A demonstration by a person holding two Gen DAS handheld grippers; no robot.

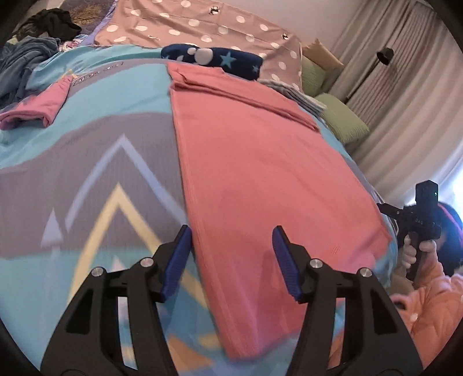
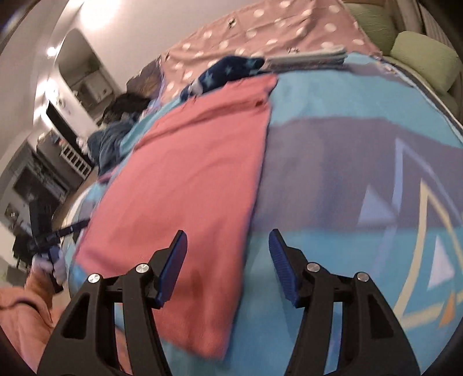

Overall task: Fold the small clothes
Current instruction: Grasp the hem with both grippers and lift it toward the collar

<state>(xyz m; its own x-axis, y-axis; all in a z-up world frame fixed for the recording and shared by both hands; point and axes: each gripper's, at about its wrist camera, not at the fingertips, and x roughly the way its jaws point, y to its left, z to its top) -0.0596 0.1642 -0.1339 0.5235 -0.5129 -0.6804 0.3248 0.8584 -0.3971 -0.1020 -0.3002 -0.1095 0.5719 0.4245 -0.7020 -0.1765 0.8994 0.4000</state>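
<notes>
A pink garment [image 1: 254, 162] lies flat on the bed, folded into a long strip, with a fold line across its far end. My left gripper [image 1: 231, 240] hovers open above its near left edge, nothing between the blue pads [image 1: 179, 257]. In the right wrist view the same pink garment [image 2: 188, 179] spreads out to the left, and my right gripper [image 2: 227, 245] hangs open over its near right edge and the blanket, holding nothing. Each gripper shows at the other view's rim, held by a hand: right gripper [image 1: 419, 222], left gripper [image 2: 49, 234].
The bed carries a blue and grey patterned blanket [image 1: 86, 162]. A small folded pink piece [image 1: 37, 107] lies far left. A navy star-print cloth [image 1: 214, 57], a dotted mauve sheet [image 1: 202, 26], dark clothes [image 1: 55, 23] and green pillows [image 1: 341, 121] sit beyond. An orange sleeve [image 1: 434, 312] is at right.
</notes>
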